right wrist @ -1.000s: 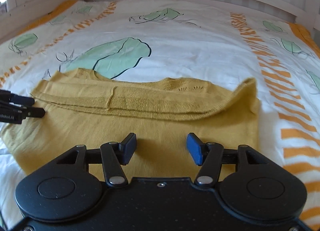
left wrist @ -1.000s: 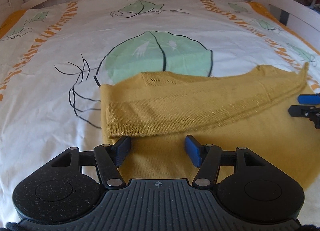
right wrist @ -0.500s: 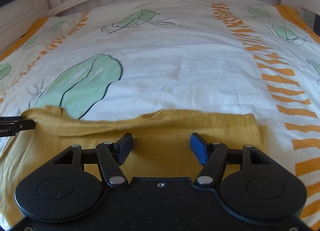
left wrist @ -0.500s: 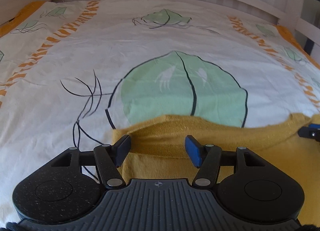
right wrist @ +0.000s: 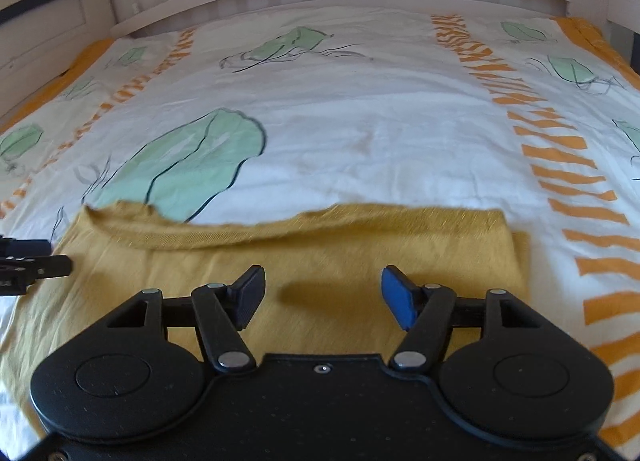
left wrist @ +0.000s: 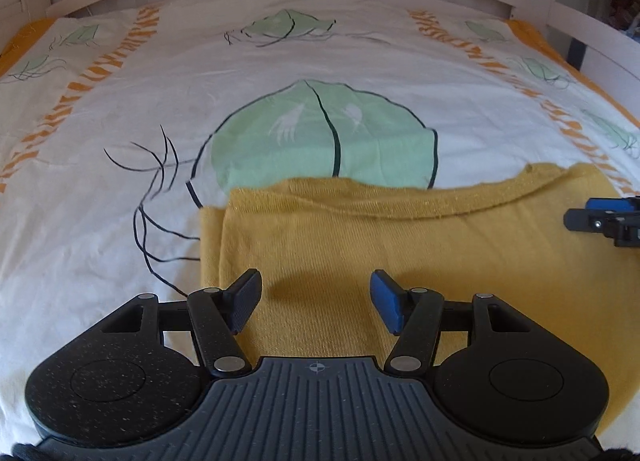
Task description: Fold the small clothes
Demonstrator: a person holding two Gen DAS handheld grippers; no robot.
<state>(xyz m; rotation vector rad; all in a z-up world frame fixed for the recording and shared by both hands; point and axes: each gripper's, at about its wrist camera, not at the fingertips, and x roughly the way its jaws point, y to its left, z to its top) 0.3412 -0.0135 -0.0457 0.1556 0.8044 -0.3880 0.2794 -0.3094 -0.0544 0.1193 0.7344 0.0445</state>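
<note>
Left wrist view: one mustard-yellow knitted garment (left wrist: 360,245) lies folded over on the white leaf-printed bed cover (left wrist: 100,221), its top layer ending short of the far edge; further folds probably remain. The left gripper (left wrist: 316,297) hovers above it, jaws spread and empty.

Right wrist view: the same single garment (right wrist: 320,253). The right gripper (right wrist: 323,293) is likewise spread, holding nothing.
</note>
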